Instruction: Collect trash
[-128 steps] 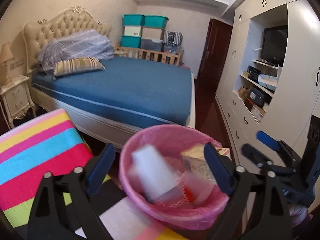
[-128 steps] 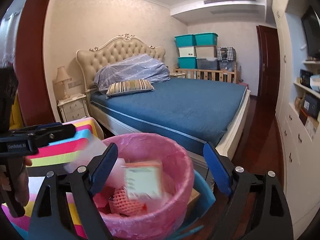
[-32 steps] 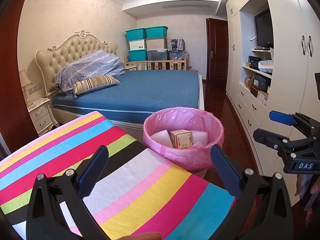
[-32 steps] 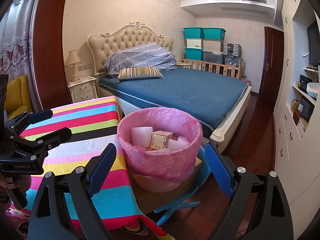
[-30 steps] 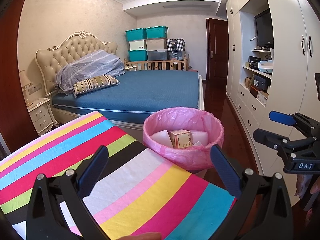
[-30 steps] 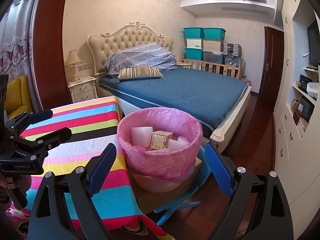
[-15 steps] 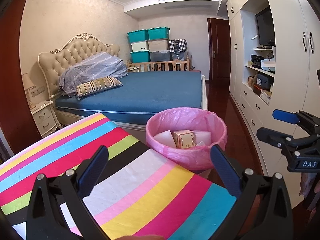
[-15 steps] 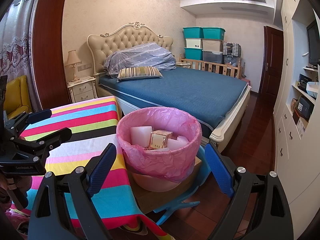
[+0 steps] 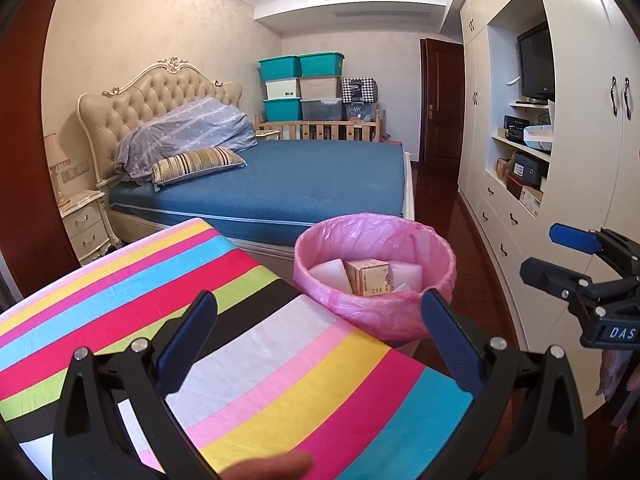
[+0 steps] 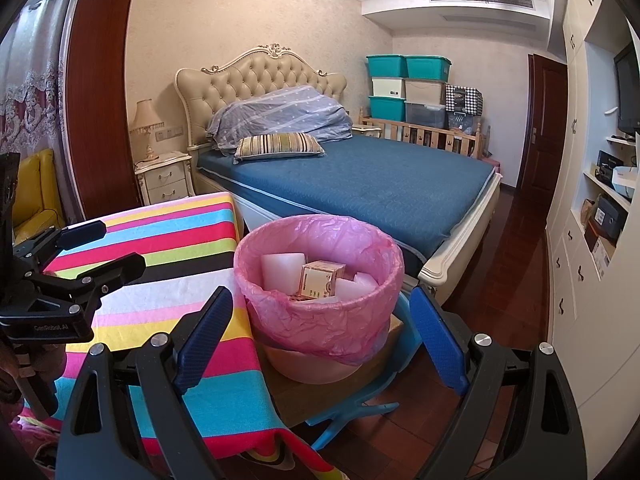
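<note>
Left wrist view: the left gripper (image 9: 316,344) stands with its jaws spread wide and nothing between them, above a table covered by a striped cloth (image 9: 240,344) in pink, yellow, blue, red, green, black and white. Just past the cloth's far edge sits the bin (image 9: 374,276), lined with a pink bag. Inside it lie a small tan carton (image 9: 368,276) and pale foam-like pieces (image 9: 328,274). At the right edge the right gripper (image 9: 560,254) appears from the side, its two fingers apart and empty. A blue bed (image 9: 304,180) with a tufted headboard fills the middle distance, and white built-in cupboards (image 9: 592,160) line the right wall.

Right wrist view: the right gripper (image 10: 320,336) is likewise wide open and holds nothing; the bin (image 10: 320,316) shows between its blue fingers but beyond them, untouched. The bin rests on a cardboard box (image 10: 292,392), which sits on a low blue stool (image 10: 360,404) beside the striped cloth (image 10: 160,248). The carton (image 10: 322,278) leans among the white pieces (image 10: 282,268) in the bin. The left gripper (image 10: 100,246) shows at the left edge over the cloth, fingers apart, empty.
</note>
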Motion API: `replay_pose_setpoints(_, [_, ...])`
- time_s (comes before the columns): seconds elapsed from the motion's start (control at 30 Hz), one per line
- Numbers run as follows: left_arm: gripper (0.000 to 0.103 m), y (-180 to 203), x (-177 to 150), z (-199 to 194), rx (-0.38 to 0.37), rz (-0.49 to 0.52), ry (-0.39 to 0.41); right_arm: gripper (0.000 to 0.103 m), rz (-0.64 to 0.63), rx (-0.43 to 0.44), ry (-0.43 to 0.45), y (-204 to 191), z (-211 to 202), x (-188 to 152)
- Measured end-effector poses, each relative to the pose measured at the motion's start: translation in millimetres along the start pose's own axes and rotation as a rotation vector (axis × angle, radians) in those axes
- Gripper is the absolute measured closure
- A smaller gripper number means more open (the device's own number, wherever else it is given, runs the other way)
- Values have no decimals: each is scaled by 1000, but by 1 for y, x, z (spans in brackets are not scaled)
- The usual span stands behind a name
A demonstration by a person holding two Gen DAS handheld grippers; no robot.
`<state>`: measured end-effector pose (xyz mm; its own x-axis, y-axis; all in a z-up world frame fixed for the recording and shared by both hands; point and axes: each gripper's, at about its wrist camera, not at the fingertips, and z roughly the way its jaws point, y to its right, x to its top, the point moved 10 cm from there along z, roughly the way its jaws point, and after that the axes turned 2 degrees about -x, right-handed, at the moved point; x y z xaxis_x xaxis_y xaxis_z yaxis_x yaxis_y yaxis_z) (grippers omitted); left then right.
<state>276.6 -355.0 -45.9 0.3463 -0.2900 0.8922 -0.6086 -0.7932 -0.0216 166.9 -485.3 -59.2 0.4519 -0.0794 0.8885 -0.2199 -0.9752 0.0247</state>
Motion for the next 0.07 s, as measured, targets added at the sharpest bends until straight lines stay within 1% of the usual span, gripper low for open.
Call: replay_pose_setpoints(0.07, [4, -2, 0, -1, 11, 1, 2, 18, -5, -2, 0, -1, 0, 1])
